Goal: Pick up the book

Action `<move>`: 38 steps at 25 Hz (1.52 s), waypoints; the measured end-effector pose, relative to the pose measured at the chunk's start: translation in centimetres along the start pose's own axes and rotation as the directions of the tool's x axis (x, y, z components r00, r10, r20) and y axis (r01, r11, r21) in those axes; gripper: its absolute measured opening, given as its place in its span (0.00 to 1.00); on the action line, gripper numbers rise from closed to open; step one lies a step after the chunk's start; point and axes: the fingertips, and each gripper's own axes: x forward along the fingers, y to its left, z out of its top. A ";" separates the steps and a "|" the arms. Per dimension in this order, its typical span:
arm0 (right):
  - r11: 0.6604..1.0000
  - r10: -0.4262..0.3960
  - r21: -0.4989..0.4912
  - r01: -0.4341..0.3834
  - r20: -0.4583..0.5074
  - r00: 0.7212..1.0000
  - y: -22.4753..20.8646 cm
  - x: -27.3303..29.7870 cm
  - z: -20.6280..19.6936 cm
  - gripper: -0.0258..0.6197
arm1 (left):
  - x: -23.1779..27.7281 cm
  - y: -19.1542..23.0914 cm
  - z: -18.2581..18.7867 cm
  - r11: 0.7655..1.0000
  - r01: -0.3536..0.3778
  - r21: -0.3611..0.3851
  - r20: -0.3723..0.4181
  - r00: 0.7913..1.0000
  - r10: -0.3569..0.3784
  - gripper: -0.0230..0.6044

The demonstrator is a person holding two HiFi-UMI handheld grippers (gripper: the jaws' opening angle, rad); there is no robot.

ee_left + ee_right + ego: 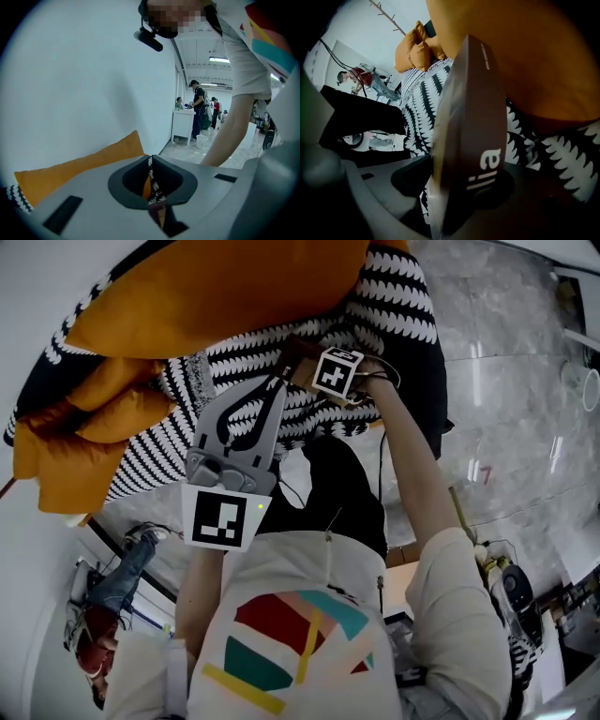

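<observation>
The book is brown with white lettering and lies on a black-and-white patterned blanket, just under a large orange pillow. My right gripper, below its marker cube, is shut on the book. In the right gripper view the book stands edge-on and fills the gap of the right gripper. My left gripper hovers over the blanket beside the book, its grey jaws shut with nothing in them. In the left gripper view the tips of the left gripper meet.
More orange cushions are piled at the left of the bed. Grey marble floor lies to the right. A white wall is close to the left gripper. People stand at a white table far behind; another person is at lower left.
</observation>
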 end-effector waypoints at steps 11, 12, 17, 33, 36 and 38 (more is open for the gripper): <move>0.996 -0.078 0.038 0.076 0.073 0.994 5.1 -0.2 1.4 0.30 | -0.5 -1.6 1.9 1.000 0.016 0.025 0.030 0.999 -0.017 0.09; 0.995 -0.095 0.043 0.093 0.069 0.993 5.3 0.1 1.4 0.29 | -0.7 -1.6 1.8 1.000 0.018 0.022 0.034 0.999 -0.019 0.09; 0.992 -0.103 0.073 0.100 0.031 0.994 5.2 -0.4 1.2 0.28 | -0.3 -1.4 2.5 0.998 0.032 0.057 0.053 0.998 -0.035 0.09; 0.876 -0.455 0.469 0.111 0.728 0.513 7.2 -31.5 7.5 0.28 | -5.0 5.5 13.7 0.979 -0.182 0.092 0.315 0.938 0.144 0.09; 0.846 -0.532 0.494 0.199 0.759 0.377 7.6 -37.9 7.5 0.28 | -4.8 5.6 16.0 0.978 -0.184 0.102 0.374 0.918 0.134 0.09; 0.822 -0.568 0.516 0.240 0.770 0.290 8.2 -41.3 7.4 0.28 | -5.0 5.3 17.6 0.976 -0.182 0.122 0.410 0.905 0.117 0.09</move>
